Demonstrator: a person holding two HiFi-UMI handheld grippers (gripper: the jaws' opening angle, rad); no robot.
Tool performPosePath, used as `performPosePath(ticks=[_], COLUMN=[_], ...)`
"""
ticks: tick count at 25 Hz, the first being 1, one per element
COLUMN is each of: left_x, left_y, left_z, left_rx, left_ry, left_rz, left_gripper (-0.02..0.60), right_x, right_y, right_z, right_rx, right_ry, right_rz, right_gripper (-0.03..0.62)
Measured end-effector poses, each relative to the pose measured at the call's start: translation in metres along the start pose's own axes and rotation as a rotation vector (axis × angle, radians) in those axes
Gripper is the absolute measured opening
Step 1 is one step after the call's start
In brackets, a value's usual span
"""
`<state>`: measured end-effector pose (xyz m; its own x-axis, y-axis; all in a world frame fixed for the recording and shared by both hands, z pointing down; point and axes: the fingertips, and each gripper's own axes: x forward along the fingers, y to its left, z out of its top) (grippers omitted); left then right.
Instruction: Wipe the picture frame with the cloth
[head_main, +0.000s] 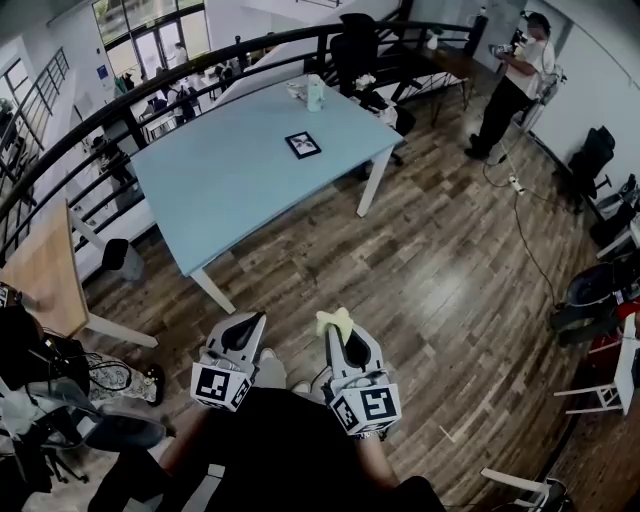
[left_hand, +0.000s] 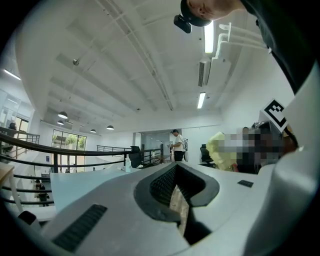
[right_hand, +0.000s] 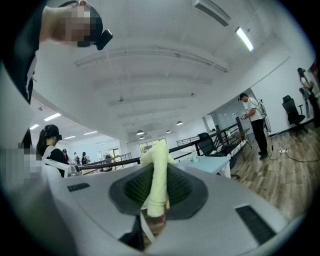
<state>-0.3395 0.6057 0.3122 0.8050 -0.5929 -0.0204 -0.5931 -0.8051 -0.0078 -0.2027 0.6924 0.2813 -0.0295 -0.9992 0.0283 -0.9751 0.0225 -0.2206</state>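
Observation:
The small dark picture frame (head_main: 303, 145) lies flat on the light blue table (head_main: 230, 190), far ahead of both grippers. My right gripper (head_main: 341, 334) is shut on a pale yellow cloth (head_main: 335, 321), held over the wooden floor near my body. In the right gripper view the cloth (right_hand: 157, 175) sticks up between the jaws, which are pressed on it. My left gripper (head_main: 243, 335) is beside it, shut with nothing in it (left_hand: 176, 192). The frame does not show in either gripper view.
A white bottle (head_main: 315, 94) stands at the table's far edge. A black railing (head_main: 200, 70) runs behind the table. A person (head_main: 512, 85) stands at the back right. A wooden table (head_main: 40, 270) and chairs (head_main: 90, 425) are at the left; cables (head_main: 525, 240) cross the floor.

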Motion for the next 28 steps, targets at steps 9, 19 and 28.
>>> performPosePath(ticks=[9,19,28], left_x=[0.028,0.075,0.143], left_y=[-0.002,0.015,0.026], left_z=[0.004,-0.013,-0.017], left_rx=[-0.005,-0.021,-0.022], left_ry=[-0.018,0.011,0.013], left_rz=[-0.021,-0.045,-0.086], left_gripper=[-0.003,-0.003,-0.003], right_x=[0.002,0.035,0.085], right_y=[-0.025,-0.053,-0.092], right_z=[0.006,0.002,-0.001], right_rx=[0.005,-0.001,0.014], right_ry=[-0.004,0.013,0.047], right_rz=[-0.046,-0.074,-0.087], right_gripper=[0.058,0.058,0.058])
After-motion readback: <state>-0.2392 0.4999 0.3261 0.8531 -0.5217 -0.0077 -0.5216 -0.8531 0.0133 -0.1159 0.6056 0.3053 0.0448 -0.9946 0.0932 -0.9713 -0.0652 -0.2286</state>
